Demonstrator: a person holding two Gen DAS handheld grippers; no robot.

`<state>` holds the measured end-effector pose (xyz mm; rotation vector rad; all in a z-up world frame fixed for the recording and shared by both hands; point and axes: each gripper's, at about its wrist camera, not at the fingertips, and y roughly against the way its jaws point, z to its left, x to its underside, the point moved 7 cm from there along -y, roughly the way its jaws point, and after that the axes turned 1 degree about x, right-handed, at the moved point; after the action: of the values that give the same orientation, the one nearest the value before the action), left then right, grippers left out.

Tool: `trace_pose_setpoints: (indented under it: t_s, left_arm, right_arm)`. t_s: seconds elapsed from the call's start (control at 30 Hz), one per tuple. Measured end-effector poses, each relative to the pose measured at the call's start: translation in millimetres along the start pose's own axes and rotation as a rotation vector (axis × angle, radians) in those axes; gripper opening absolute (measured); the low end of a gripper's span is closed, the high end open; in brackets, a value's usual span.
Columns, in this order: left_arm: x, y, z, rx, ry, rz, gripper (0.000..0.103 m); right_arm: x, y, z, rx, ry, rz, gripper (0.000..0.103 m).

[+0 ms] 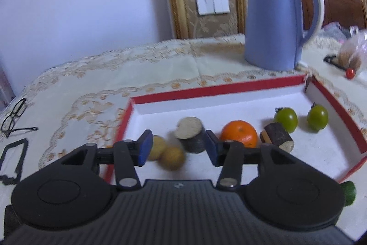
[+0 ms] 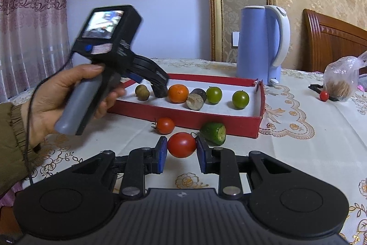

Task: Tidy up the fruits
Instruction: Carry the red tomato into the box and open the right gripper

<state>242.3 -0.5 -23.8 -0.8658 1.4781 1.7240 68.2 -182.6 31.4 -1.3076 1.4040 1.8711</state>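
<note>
Our right tool (image 2: 181, 154) pinches a tomato (image 2: 182, 145) just ahead, off the worktop; squeezing harder could burst it. Our left tool (image 1: 178, 148), spread, hovers over the tray (image 1: 229, 86), fruit close beneath.

Your left hand (image 2: 68, 93) is bare-skinned under an olive, ruffle-cuffed sleeve (image 2: 11, 144). Both grippers are matte black with ribbed housings, silver pivot screws and blue pads (image 1: 145, 148). The left gripper (image 2: 158, 86) has a grey handle, small screen and thin black cable.

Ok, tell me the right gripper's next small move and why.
Probably lift the red tomato and carry it over the red tray's front wall. The right gripper's pads look closed on it, while it remains outside the tray with the other fruit inside.
</note>
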Motion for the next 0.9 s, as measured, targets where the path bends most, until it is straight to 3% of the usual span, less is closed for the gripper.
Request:
trace_pose_setpoints:
  t_s: [0.07, 0.13, 0.47, 0.9]
  left_arm:
    - [3, 13, 13, -0.022, 0.034, -0.018, 0.071]
    - [7, 26, 26, -0.045, 0.073, -0.041, 0.078]
    - [47, 74, 47, -0.019, 0.156, -0.095, 0.078]
    - [77, 82, 41, -0.008, 0.140, -0.066, 0.086]
  right_arm:
    - [-1, 0, 1, -0.003, -0.003, -0.002, 0.027]
    - [-2, -1, 2, -0.001, -0.004, -0.003, 0.027]
    - [-15, -7, 12, -0.007, 0.017, -0.029, 0.027]
    - [-37, -20, 18, -0.006, 0.038, -0.048, 0.027]
